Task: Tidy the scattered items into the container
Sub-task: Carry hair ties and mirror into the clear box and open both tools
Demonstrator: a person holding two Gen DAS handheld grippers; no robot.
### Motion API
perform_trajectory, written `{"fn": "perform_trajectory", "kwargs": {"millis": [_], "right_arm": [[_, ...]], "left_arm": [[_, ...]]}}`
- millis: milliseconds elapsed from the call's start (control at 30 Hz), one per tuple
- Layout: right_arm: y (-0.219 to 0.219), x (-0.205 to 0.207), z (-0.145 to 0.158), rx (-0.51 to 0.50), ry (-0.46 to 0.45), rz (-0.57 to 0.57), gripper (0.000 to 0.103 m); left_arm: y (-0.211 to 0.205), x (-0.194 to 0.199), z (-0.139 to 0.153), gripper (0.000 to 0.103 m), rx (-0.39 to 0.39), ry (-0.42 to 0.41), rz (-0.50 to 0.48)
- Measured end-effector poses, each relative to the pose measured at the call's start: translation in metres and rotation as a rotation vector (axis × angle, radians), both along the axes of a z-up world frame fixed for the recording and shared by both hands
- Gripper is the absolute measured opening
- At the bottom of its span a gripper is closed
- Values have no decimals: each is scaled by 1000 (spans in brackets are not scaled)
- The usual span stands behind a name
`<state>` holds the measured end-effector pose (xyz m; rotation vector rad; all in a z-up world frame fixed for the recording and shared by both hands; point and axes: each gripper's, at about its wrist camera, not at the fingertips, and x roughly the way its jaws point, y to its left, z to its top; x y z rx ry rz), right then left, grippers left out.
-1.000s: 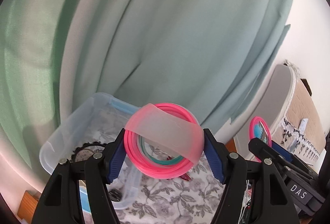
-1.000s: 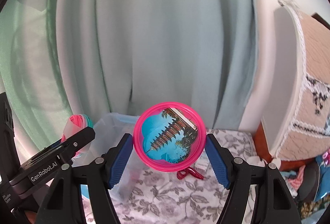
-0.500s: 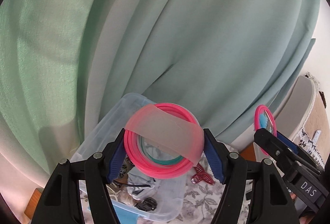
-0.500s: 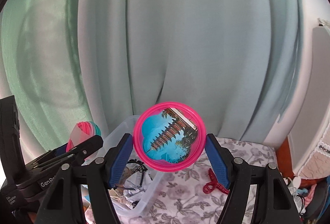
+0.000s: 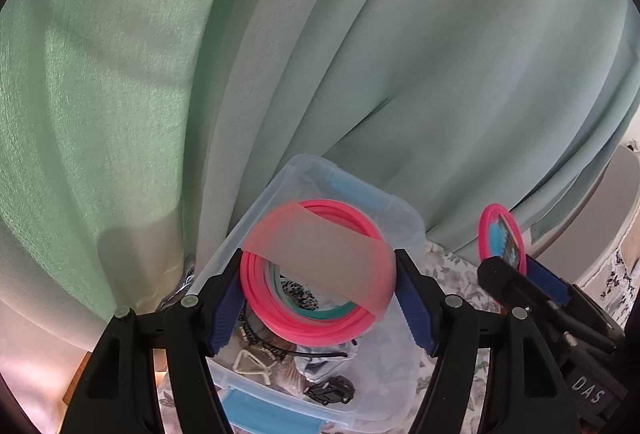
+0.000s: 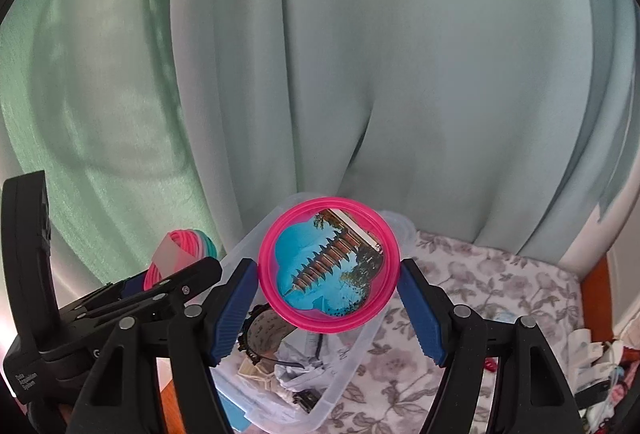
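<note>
Pink bangle stack [image 5: 316, 274] and pink round mirror [image 6: 329, 265] above clear container [image 5: 384, 386].

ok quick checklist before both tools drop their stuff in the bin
1. Left tool has a firm hold on the bundle of pink bands: ok, pinched on both sides.
2. Right tool has a firm hold on the pink disc: ok, pinched at both edges.
3. Bin open, no lid on: ok.
4. Bands over the bin opening: ok, bin contents show through them.
5. Disc over the opening: cannot tell; the bin's near wall shows just under it.
6. Tools clear of each other: ok, side by side with a gap.
</note>
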<state>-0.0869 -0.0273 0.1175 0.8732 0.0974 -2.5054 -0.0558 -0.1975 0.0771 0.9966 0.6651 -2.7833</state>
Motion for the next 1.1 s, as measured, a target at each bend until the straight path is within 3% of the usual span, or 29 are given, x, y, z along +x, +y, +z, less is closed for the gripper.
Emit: {"fn": "perform_trajectory", "kwargs": {"millis": [200, 500, 1100], "right_arm": [[-11, -5, -28, 19, -81, 20, 74], [-7, -8, -41, 27, -137, 26, 74], [-8, -4, -44, 56, -158, 30, 75]], "left_arm": [[1, 1, -19, 71, 14, -57, 7], [-2, -8, -44, 71, 15, -131, 14], [0, 1, -48, 72, 25, -157, 19]]}}
